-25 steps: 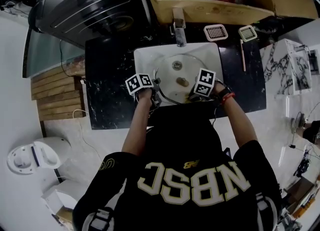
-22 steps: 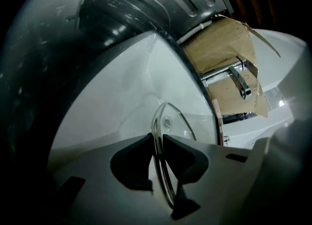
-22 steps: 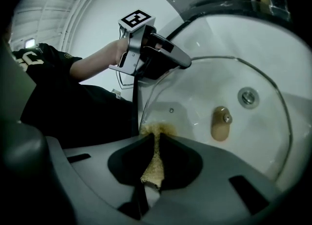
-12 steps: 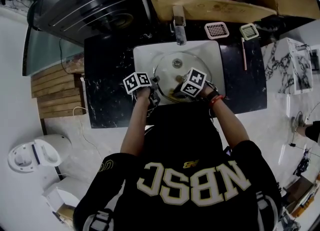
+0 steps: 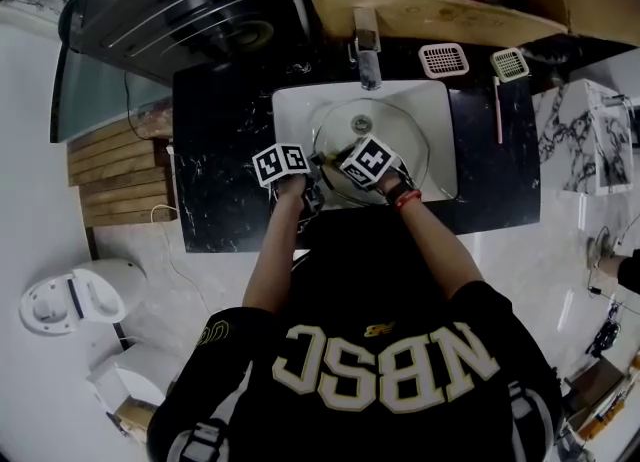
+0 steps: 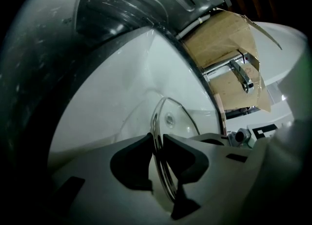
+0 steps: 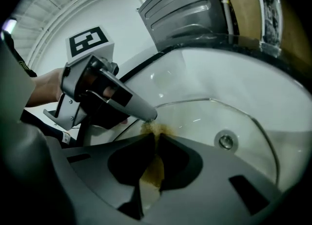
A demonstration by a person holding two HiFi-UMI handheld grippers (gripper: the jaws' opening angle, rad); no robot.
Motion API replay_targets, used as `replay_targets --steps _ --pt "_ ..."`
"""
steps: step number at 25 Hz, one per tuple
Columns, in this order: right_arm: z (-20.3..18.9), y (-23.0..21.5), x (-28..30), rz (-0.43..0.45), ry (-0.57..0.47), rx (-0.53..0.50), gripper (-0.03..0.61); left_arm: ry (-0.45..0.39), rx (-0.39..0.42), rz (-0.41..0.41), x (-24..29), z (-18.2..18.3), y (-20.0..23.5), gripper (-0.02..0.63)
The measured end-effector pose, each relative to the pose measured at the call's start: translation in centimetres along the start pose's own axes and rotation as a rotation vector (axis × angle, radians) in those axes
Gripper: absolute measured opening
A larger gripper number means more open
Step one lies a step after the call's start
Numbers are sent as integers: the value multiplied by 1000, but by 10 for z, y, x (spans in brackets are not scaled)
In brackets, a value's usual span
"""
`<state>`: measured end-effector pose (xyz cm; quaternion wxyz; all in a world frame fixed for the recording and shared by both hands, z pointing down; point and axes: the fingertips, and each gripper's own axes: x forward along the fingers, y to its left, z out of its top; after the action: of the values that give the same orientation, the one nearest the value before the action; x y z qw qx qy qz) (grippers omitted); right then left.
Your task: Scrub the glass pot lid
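Observation:
The glass pot lid [image 5: 400, 140] stands tilted in the white sink [image 5: 295, 110]. My left gripper [image 5: 316, 168] is at the lid's left edge; in the left gripper view it [image 6: 157, 141] is shut on the lid's metal rim [image 6: 155, 121]. My right gripper [image 5: 336, 172] is close beside it, over the lid's left part. In the right gripper view it [image 7: 157, 139] is shut on a yellow-brown scrub pad [image 7: 155, 168], which touches the glass [image 7: 219, 117] right under the left gripper's tip [image 7: 146, 114]. The lid's knob [image 7: 225, 141] shows through the glass.
A faucet [image 5: 368, 45] stands behind the sink. The black counter [image 5: 220, 170] surrounds it. A cardboard box [image 5: 450, 12] and a steel appliance [image 5: 190, 10] are at the back. Two small strainers [image 5: 444, 58] [image 5: 510, 63] and a thin stick [image 5: 497, 110] lie at the right.
My right gripper has moved left across the lid with the pad, from the lid's right side to just beside the left gripper. The left gripper has kept still.

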<state>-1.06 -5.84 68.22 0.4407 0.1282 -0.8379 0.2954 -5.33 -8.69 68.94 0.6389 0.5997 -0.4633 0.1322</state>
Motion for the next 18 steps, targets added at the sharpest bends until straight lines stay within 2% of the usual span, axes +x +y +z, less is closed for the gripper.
replay_targets --steps 2,9,14,18 --pt "3 -5 3 -8 2 -14 44 1 3 13 0 -1 1 80" --pt "13 -20 9 54 -44 1 44 6 -3 24 -1 -1 2 80" --pt "34 -56 19 -46 -133 43 43 22 -21 8 -1 -3 0 84" --pt "42 -84 22 -158 -121 -8 43 19 -27 7 -2 -4 0 84"
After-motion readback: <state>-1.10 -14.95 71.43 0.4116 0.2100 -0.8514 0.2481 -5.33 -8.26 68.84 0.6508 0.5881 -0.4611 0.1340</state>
